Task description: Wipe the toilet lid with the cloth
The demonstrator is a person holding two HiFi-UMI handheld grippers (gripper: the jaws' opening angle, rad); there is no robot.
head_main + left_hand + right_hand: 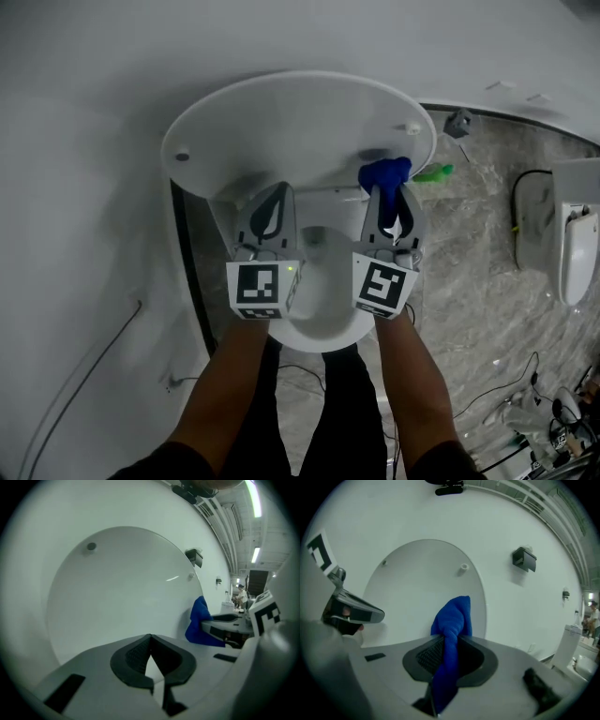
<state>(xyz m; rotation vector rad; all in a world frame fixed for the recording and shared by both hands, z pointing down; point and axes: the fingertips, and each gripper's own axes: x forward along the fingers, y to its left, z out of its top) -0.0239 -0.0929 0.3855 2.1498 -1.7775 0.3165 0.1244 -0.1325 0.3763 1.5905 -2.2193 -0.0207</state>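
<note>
Beyond both pairs of fingers (pixel 270 214) the upright round white plastic toilet lid (pixel 281 122) blocks passage (wall (pixel 75 94) behind); between them, free room.

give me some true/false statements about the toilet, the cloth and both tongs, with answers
1. The right tongs are shut on the cloth. True.
2. The left tongs hold a sponge. False: they are shut with nothing between them.
3. The toilet lid is raised. True.
4. The cloth is red. False: it is blue.
5. The cloth lies inside the bowl. False: it sticks up out of the right tongs, in front of the lid.
</note>
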